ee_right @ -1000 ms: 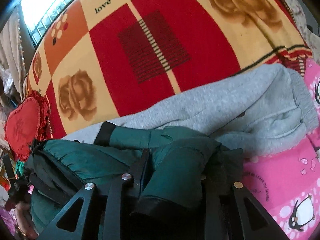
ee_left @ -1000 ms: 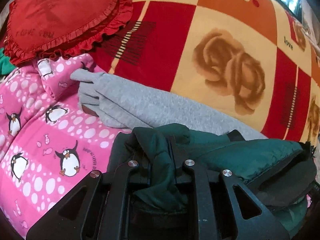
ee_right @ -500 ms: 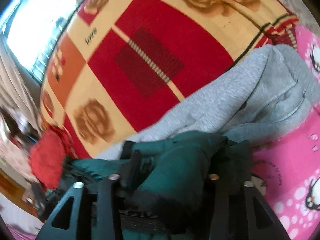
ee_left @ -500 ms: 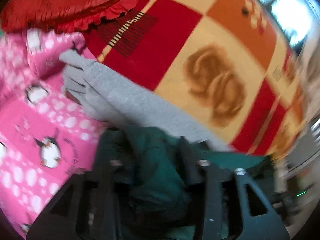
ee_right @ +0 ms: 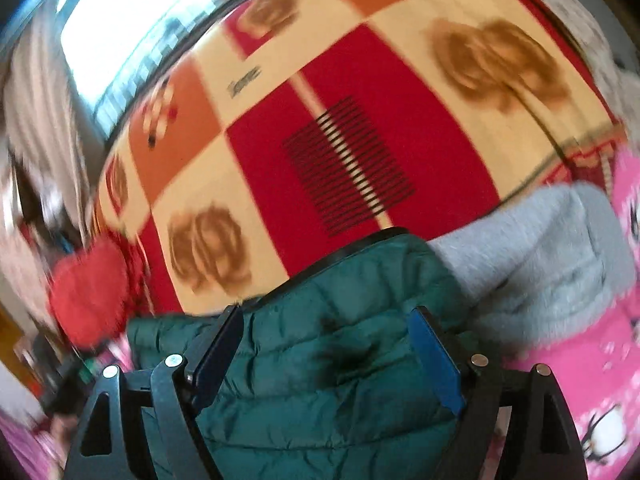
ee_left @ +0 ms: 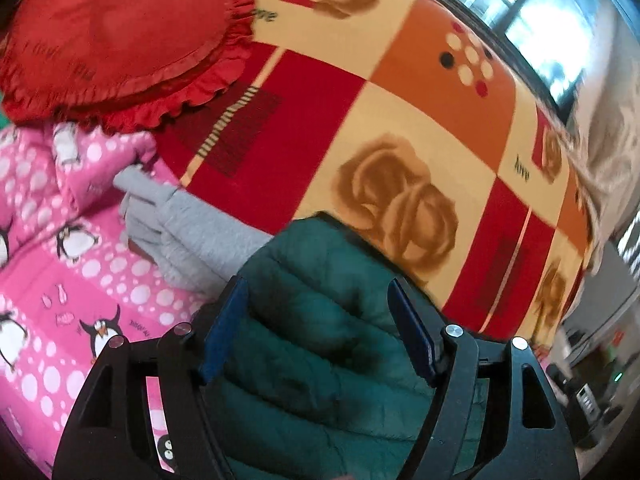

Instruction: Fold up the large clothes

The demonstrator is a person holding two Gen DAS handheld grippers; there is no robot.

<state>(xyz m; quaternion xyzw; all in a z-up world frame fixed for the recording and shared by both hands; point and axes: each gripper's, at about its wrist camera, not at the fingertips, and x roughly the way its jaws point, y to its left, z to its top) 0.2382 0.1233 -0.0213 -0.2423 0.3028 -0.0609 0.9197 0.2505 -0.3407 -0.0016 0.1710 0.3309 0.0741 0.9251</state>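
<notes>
A dark green quilted jacket (ee_left: 320,320) lies folded on the bed, also in the right wrist view (ee_right: 332,360). My left gripper (ee_left: 318,292) is open, its blue-padded jaws spread wide above the jacket and holding nothing. My right gripper (ee_right: 326,320) is open too, jaws apart over the same jacket. A grey sweatshirt (ee_left: 180,224) lies partly under the jacket; it also shows in the right wrist view (ee_right: 540,264).
A red, orange and cream rose-patterned blanket (ee_left: 400,128) covers the bed. A pink penguin-print quilt (ee_left: 60,280) lies beside the clothes. A red heart-shaped cushion (ee_left: 112,36) sits at the far end. A window (ee_left: 552,20) is behind the bed.
Both grippers were shut on bunched green jacket fabric; now both have opened and let it go, and the jacket lies flatter below them. Both views have lifted and tilted.
</notes>
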